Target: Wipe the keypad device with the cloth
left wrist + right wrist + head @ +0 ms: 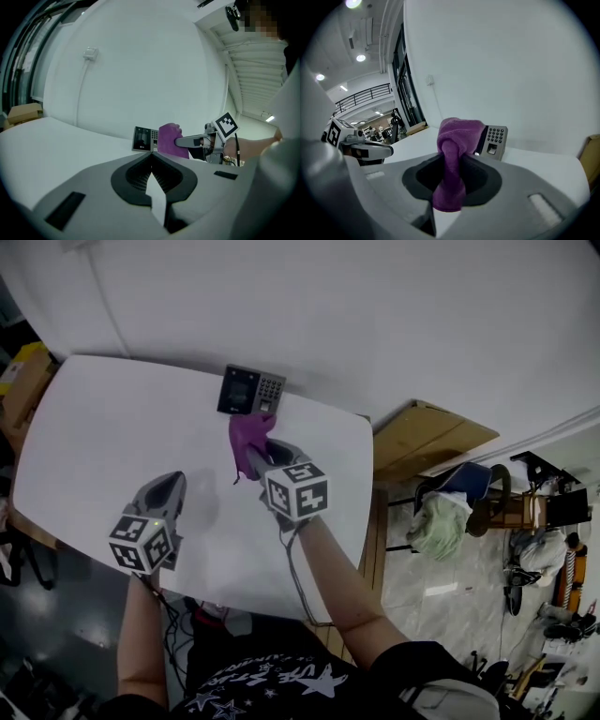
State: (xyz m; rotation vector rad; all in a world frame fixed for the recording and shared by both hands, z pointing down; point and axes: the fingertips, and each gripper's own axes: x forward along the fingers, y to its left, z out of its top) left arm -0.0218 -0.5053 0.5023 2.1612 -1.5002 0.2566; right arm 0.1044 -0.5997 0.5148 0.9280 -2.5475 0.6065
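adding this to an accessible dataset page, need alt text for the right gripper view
The right claw is shut on a purple cloth whose bunched top rises just in front of a grey keypad device on a white table. The left claw shows at the far left.
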